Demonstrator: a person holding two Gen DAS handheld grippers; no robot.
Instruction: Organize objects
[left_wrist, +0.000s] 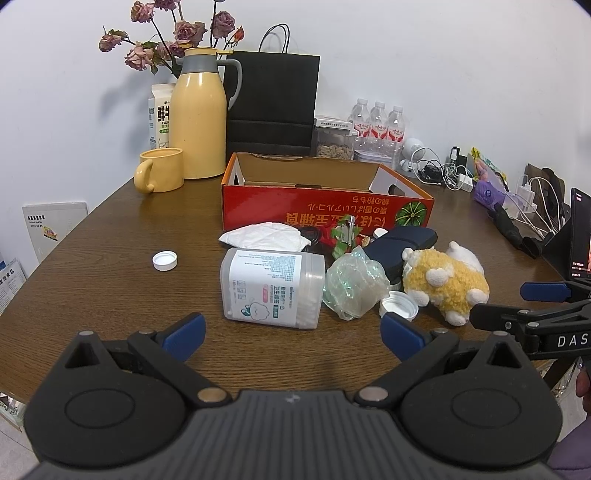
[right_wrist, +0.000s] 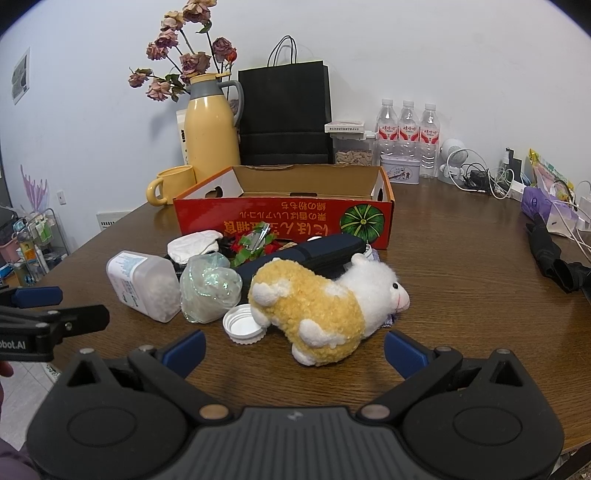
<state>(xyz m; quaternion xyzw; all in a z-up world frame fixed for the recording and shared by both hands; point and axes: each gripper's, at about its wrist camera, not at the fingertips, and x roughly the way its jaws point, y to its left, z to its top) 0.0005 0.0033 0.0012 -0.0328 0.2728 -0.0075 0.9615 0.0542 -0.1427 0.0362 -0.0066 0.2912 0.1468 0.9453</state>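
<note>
A pile of loose objects lies in front of an open red cardboard box (left_wrist: 325, 212) (right_wrist: 284, 218). It holds a cotton-swab jar (left_wrist: 273, 288) (right_wrist: 142, 284) on its side, a crumpled clear bag (left_wrist: 352, 282) (right_wrist: 208, 284), a white lid (left_wrist: 399, 304) (right_wrist: 243, 325), a yellow-and-white plush sheep (left_wrist: 445, 280) (right_wrist: 325, 306), a dark pouch (left_wrist: 400, 243) (right_wrist: 321, 251) and a white cloth (left_wrist: 266, 236) (right_wrist: 194, 242). My left gripper (left_wrist: 293, 336) is open and empty just short of the jar. My right gripper (right_wrist: 293, 349) is open and empty just short of the sheep.
A small white cap (left_wrist: 165, 260) lies alone at the left. A yellow mug (left_wrist: 160, 170), yellow thermos (left_wrist: 201, 114), black paper bag (left_wrist: 273, 103) and water bottles (right_wrist: 408, 133) stand behind the box. Cables and chargers (right_wrist: 495, 181) and a black umbrella (right_wrist: 554, 258) lie at the right.
</note>
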